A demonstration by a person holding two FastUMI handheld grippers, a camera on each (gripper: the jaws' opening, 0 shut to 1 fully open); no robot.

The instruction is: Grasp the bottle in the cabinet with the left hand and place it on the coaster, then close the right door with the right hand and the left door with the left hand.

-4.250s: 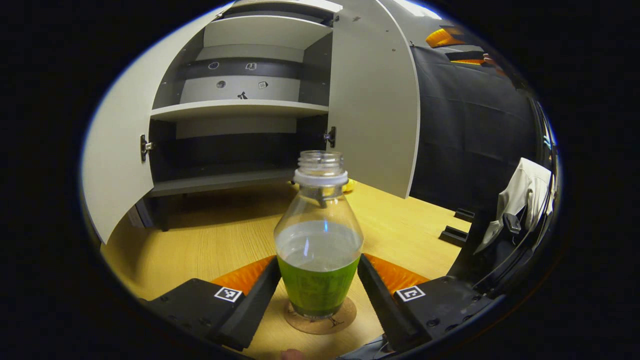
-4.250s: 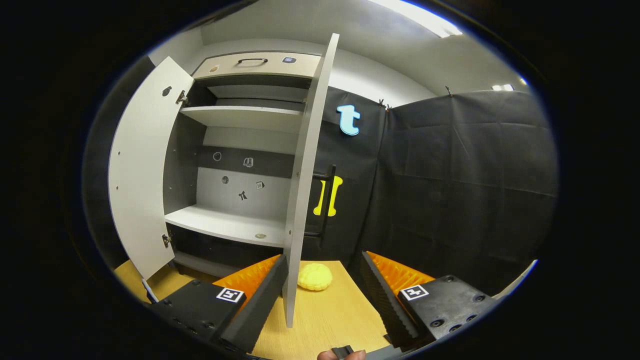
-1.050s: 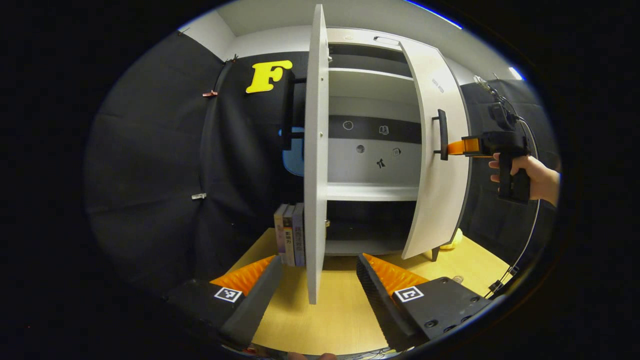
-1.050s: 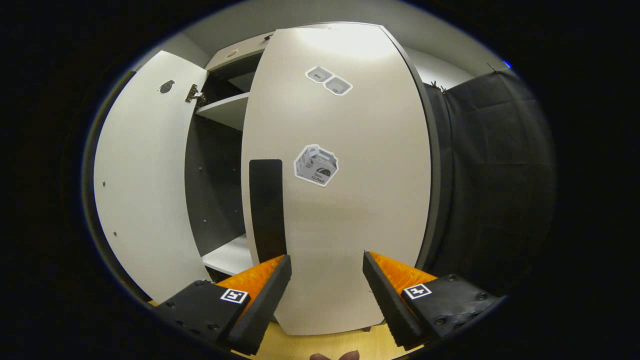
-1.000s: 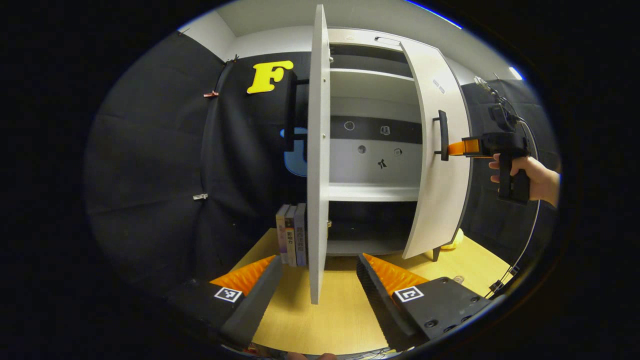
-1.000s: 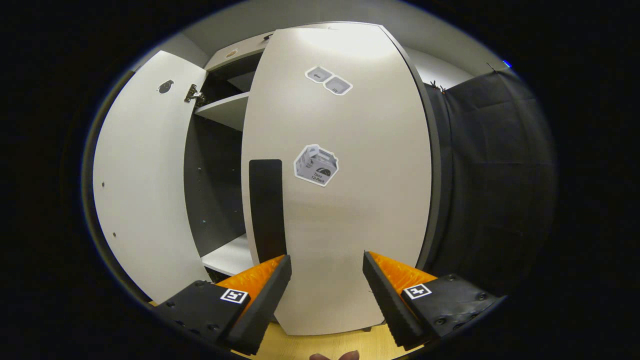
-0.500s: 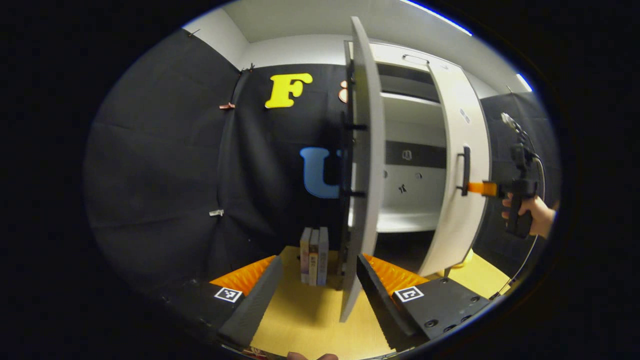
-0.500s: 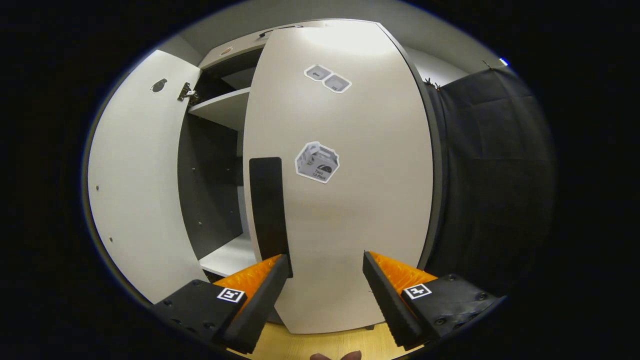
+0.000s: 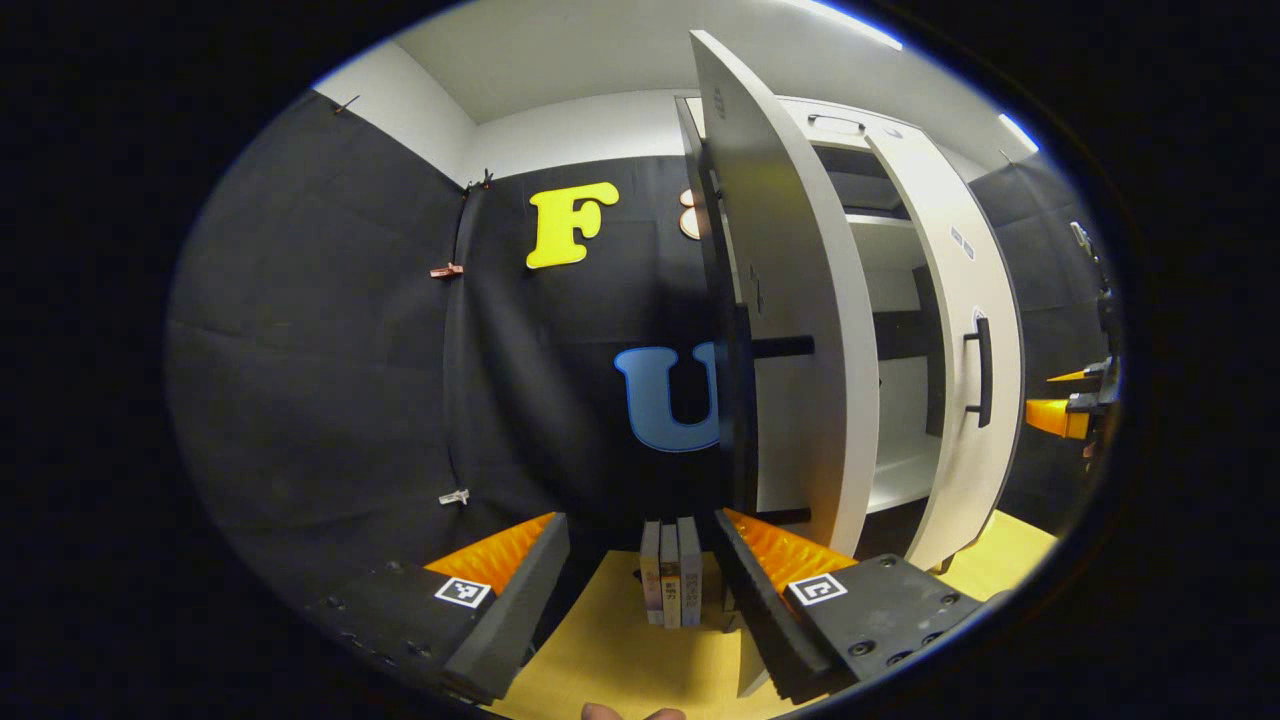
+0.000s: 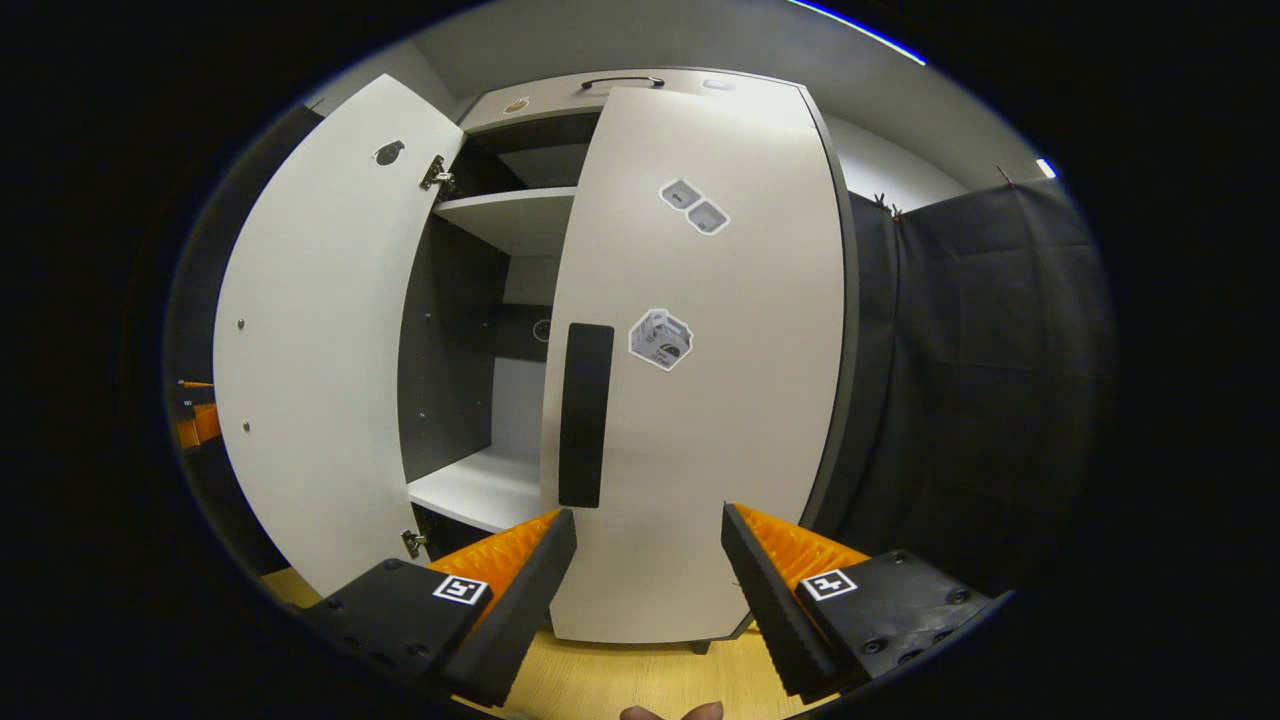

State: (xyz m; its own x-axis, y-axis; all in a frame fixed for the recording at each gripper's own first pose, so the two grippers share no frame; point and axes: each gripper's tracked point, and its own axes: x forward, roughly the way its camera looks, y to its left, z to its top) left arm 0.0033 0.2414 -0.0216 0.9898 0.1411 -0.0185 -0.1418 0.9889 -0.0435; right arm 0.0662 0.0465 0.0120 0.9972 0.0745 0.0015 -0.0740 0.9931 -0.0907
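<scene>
Cabinet doors are my job now; I cannot see the bottle from here. My right gripper [image 10: 645,560] hangs with jaws released, apart from the right door [image 10: 720,400], which looks nearly shut. My left gripper [image 9: 640,570], jaws also released, sits behind the left door [image 9: 790,330], near its handle. I'd press flat on that outer face, swinging steadily, clear of the books [image 9: 672,570] on the table [image 9: 600,650].

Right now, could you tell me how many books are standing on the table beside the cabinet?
3 books, upright side by side on the table, just left of the open left door; more may be hidden behind the door.
</scene>
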